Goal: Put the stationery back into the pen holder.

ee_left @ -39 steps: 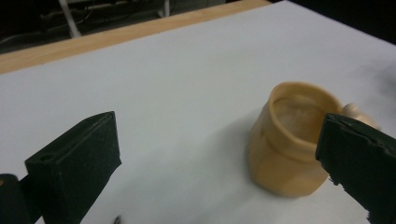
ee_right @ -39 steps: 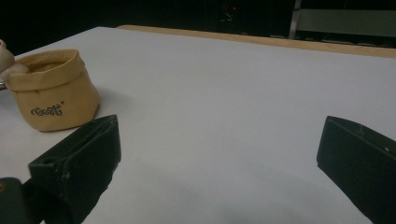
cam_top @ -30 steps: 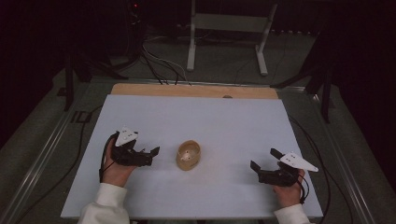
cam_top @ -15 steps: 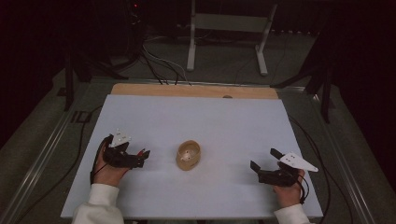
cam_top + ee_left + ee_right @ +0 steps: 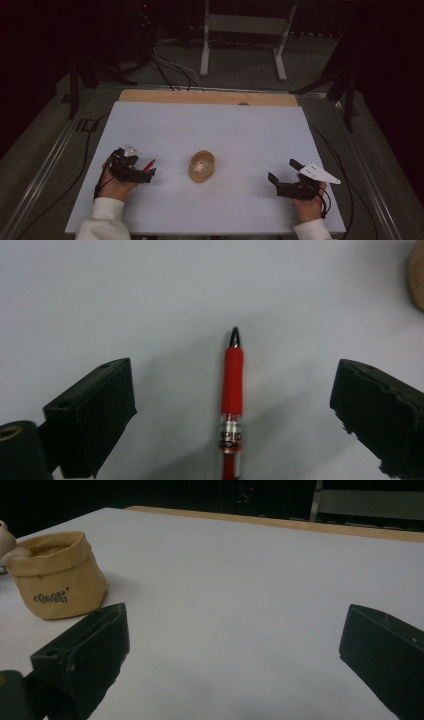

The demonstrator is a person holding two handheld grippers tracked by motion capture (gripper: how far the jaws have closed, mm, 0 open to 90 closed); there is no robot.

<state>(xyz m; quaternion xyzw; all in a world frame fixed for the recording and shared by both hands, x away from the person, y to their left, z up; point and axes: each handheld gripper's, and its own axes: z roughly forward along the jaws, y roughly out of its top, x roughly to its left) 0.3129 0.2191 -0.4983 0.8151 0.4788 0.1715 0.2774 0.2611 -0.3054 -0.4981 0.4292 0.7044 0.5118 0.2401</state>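
Landmark: tan pouch, standing upright near the middle of the white table.

Far left of the pouch, near the table's left edge: left gripper low over the surface, jaws spread wide though just closing a little. Between them, a red pen lying flat, touched by neither pad, tip pointing away from the hand and toward the pouch side. Bare white surface on both sides of the pen inside the jaws. In the high view, pen's red end poking out just beyond the gripper, a clear strip of table between it and the pouch.

Behind the pouch: wide open table up to the wooden strip along the far edge.

Right of the pouch, well apart, close to the near right corner: right gripper, jaws spread, nothing between them, aimed across the table toward the pouch. Open surface all the way between.
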